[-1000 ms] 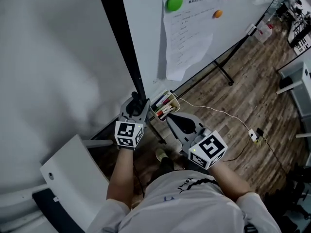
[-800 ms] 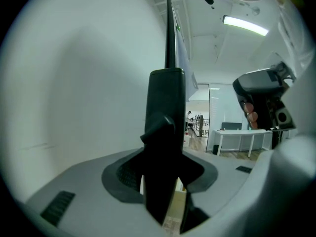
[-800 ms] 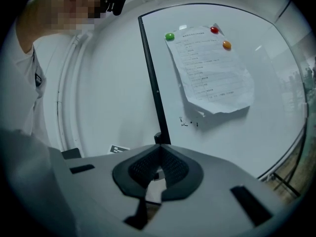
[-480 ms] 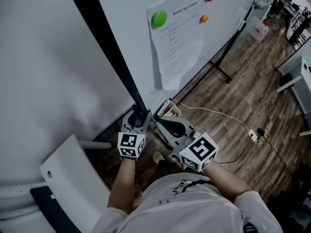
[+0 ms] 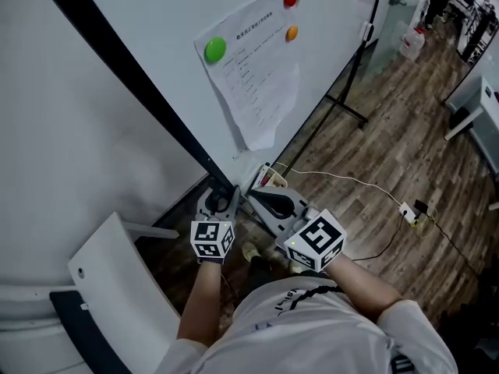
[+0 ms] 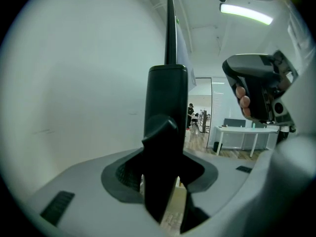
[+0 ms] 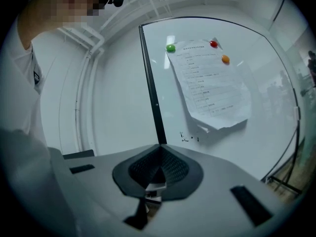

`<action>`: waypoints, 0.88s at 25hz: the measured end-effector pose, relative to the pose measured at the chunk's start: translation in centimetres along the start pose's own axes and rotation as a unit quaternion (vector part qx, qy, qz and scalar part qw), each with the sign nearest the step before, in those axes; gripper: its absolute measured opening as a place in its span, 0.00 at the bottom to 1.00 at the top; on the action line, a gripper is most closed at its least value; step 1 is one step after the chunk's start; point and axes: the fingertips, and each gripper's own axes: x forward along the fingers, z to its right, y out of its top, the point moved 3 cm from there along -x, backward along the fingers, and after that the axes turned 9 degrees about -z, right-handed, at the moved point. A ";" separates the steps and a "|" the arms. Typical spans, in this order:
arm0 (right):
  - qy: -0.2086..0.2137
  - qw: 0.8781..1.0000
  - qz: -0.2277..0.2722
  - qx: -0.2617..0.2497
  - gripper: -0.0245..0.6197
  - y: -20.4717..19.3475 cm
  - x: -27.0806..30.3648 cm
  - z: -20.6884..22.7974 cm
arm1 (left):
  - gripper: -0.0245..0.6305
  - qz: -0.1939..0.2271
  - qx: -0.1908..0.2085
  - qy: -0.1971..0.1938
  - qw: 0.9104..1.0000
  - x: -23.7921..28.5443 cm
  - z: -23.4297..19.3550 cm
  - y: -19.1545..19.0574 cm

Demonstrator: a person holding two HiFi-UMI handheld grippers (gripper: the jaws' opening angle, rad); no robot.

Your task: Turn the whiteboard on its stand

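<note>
The whiteboard (image 5: 164, 22) stands tilted on its stand, and its black side frame (image 5: 140, 89) runs diagonally down to my left gripper (image 5: 221, 196). In the left gripper view that frame (image 6: 167, 112) fills the gap between the jaws of the left gripper (image 6: 165, 181), which is shut on it. My right gripper (image 5: 262, 198) hovers just right of it, low by the marker tray (image 5: 269, 179), with its jaws together. In the right gripper view the right gripper (image 7: 157, 174) faces the board's front (image 7: 256, 147) and holds nothing that I can see.
A paper sheet (image 5: 253, 76) hangs on the board under green (image 5: 214, 49), red and orange magnets. The stand's foot (image 5: 343, 111) rests on wood floor. A cable leads to a power strip (image 5: 409, 213). A white chair (image 5: 117, 287) is at lower left.
The board's frame now leans further left and the paper has shifted left in view. My left gripper keeps hold of the frame; the right gripper has drifted slightly lower and left.
</note>
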 end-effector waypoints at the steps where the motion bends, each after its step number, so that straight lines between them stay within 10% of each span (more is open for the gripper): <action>1: -0.001 1.000 -0.001 0.001 0.06 0.0 -0.2 0.1 | 0.33 -0.002 -0.001 0.001 1.000 -0.1 0.2 0.0; 22: -0.029 0.999 -0.017 0.013 0.06 -2.4 -4.4 -2.6 | 0.33 -0.016 -0.020 -0.008 1.000 -3.9 6.9 -2.5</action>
